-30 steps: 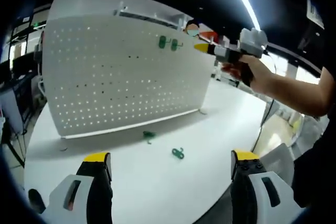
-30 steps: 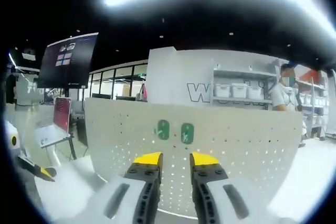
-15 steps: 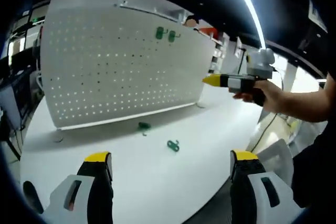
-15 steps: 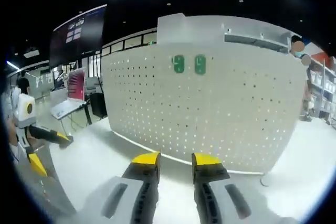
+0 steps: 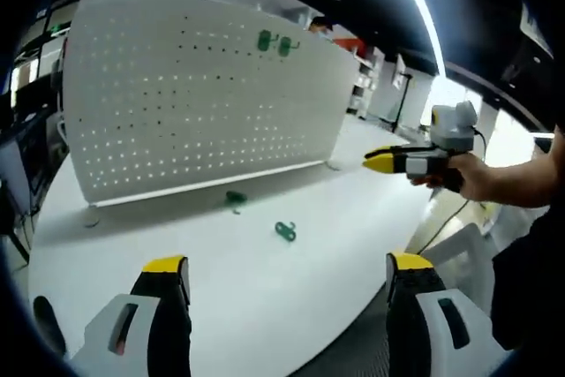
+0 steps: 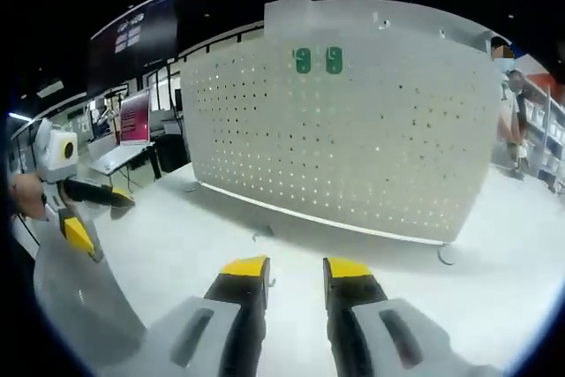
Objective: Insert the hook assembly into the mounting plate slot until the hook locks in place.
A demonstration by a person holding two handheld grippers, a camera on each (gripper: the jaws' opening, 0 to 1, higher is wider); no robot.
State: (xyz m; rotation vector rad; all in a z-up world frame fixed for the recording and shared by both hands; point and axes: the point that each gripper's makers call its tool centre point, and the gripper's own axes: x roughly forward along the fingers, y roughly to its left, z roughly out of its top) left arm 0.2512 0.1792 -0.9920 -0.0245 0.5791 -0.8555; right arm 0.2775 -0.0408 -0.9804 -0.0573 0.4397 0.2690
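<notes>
Now that you have drawn your right gripper back from the pegboard, its jaws nearly closed with nothing between them, two green hooks sit mounted near the board's top edge. Your left gripper waits wide apart and empty at the desk's near edge. Two loose hooks remain on the desk by the board's foot, so fetching one looks next.

Pegboard upright on table — two hooks mounted high (two more lying before it).
</notes>
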